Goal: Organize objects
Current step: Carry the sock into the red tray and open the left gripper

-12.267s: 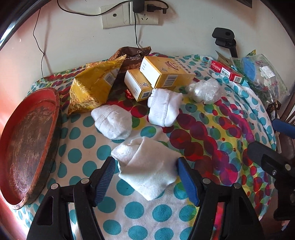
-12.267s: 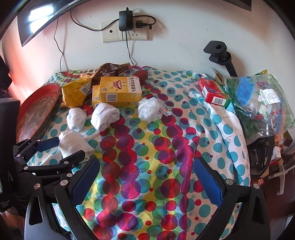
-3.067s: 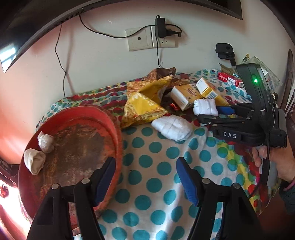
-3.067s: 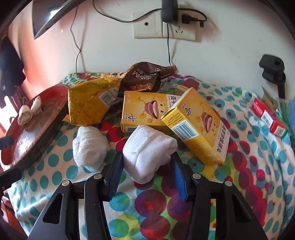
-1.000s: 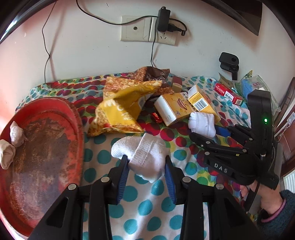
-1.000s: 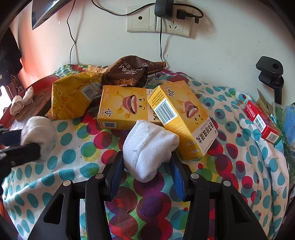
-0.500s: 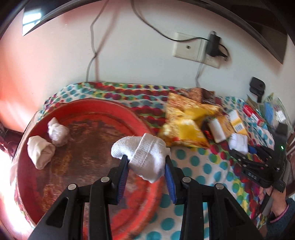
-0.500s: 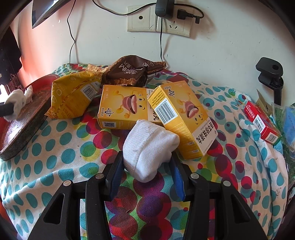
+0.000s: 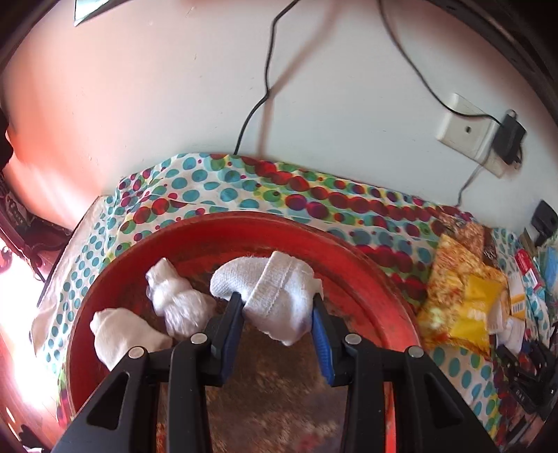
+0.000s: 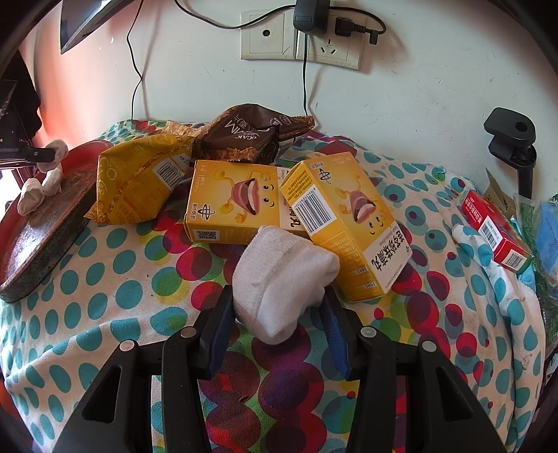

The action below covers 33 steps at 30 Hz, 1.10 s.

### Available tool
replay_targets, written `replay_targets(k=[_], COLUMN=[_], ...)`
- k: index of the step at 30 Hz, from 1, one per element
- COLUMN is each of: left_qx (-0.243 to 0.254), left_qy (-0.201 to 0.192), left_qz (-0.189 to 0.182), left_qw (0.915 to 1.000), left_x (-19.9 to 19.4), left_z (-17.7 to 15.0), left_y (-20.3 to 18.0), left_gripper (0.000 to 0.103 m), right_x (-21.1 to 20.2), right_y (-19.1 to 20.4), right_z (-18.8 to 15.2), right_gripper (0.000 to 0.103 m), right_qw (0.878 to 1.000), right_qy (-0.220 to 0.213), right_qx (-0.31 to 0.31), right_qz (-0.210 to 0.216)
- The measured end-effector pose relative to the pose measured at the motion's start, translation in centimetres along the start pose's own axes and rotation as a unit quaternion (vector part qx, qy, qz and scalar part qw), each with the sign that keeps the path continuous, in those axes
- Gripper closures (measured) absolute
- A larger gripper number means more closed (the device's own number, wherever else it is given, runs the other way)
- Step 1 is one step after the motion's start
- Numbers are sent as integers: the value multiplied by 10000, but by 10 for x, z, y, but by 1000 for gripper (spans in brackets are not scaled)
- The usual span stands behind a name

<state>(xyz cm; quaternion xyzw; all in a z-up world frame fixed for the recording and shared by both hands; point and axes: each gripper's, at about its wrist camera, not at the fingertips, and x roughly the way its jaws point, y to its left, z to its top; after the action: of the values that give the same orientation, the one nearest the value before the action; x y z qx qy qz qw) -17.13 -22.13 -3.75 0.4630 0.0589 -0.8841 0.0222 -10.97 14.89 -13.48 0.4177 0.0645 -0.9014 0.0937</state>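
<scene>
My left gripper [image 9: 277, 308] is shut on a rolled white sock [image 9: 275, 292] and holds it above the red round tray [image 9: 376, 278]. In the tray lie a white plastic-wrapped bundle [image 9: 176, 299] and another white sock [image 9: 122, 332], left of my fingers. My right gripper [image 10: 275, 313] is shut on a second rolled white sock [image 10: 279, 275] on the spotted tablecloth [image 10: 115, 265], against two yellow boxes [image 10: 230, 205] [image 10: 345, 223]. The tray [image 10: 38, 223] shows at the far left of the right wrist view, with the left gripper's sock [image 10: 57, 151] over it.
A yellow snack bag [image 10: 139, 181] and a brown snack bag [image 10: 251, 136] lie behind the boxes. A red box [image 10: 495, 230] and plastic bags sit at the right edge. Wall sockets with a plugged charger [image 10: 307, 31] and a black clamp [image 10: 512, 139] are at the wall.
My left gripper has carried its sock further left and now holds it over the middle of the red tray. My right gripper has stayed shut on its sock in the same place.
</scene>
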Motion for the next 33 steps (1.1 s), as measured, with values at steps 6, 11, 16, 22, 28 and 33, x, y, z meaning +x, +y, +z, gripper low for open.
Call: replay_targets(k=[6, 11, 16, 22, 28, 33], left_qx=[-153, -297, -321, -366, -545, -593], left_qy=[293, 375, 423, 507, 691, 660], left_qz=[70, 113, 237, 389, 583, 455], left_qw=[9994, 9988, 9983, 9973, 9944, 9950], left_x=[29, 43, 51, 57, 62, 55], left_z=[21, 27, 30, 30, 28, 26], left_y=[23, 37, 43, 47, 53, 53], left_gripper=[65, 65, 65, 63, 58, 43], right_x=[0, 1, 2, 3, 5, 5], right_y=[0, 0, -1, -2, -1, -1], right_z=[0, -1, -1, 0, 0, 0], right_gripper=[58, 58, 58, 58, 58, 58], right_qw=[10000, 10000, 9999, 9999, 9999, 9999], right_qy=[3, 22, 48, 68, 113, 141], right_qx=[10, 39, 76, 74, 70, 59], right_qz=[12, 8, 51, 48, 41, 38])
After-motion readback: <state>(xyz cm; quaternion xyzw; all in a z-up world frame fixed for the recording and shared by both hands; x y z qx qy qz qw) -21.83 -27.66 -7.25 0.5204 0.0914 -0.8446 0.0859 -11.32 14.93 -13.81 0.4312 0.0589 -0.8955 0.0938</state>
